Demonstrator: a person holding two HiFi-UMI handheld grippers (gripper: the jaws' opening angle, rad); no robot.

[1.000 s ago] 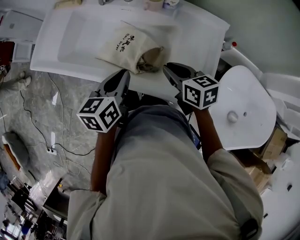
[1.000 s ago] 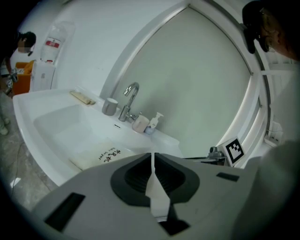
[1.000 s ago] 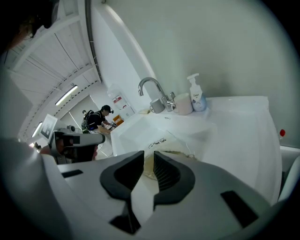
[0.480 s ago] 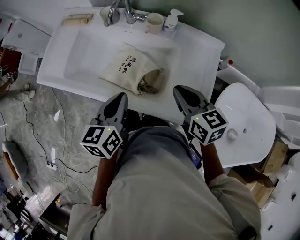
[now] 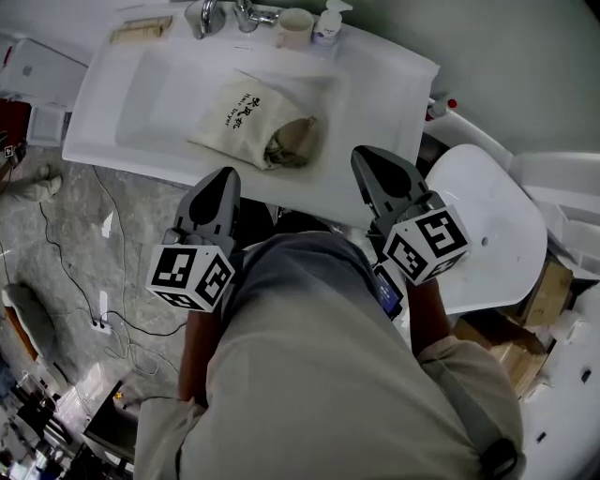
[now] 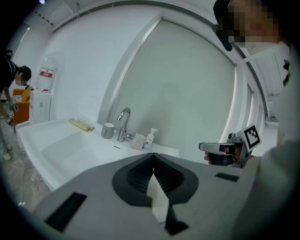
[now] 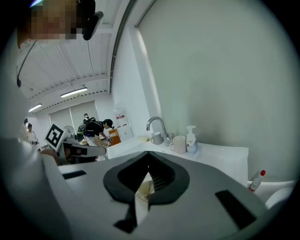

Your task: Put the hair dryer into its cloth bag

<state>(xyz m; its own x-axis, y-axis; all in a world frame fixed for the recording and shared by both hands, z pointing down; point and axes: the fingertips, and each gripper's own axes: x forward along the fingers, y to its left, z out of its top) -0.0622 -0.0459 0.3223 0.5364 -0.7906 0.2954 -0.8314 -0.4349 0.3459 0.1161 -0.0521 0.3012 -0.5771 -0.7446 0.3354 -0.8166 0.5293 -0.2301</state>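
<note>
The cloth bag [image 5: 251,117] lies on the white counter [image 5: 394,84], nearer its front edge than the back and a little right of the middle. I cannot tell whether it rests in the shallow basin or on the flat part beside it. The bag is beige with dark print, and it bulges. Its gathered mouth [image 5: 292,145] points toward the counter's front right. Only a bunched grey-brown mass shows there, so the hair dryer itself cannot be made out apart from the bag.

The left hand-held gripper [image 5: 226,174] has its tip at the counter's front edge, just left of the bag's mouth and not touching it. Its jaws are pressed together with nothing between them. The right hand-held gripper [image 5: 362,156] is by the front right part of the counter, to the right of the bag and clear of it. Its jaws are also pressed together and empty.

A faucet [image 5: 217,13], a cup [image 5: 294,26] and a pump bottle [image 5: 327,22] stand along the back edge. A flat tan item [image 5: 141,30] lies near the back left corner.
</note>
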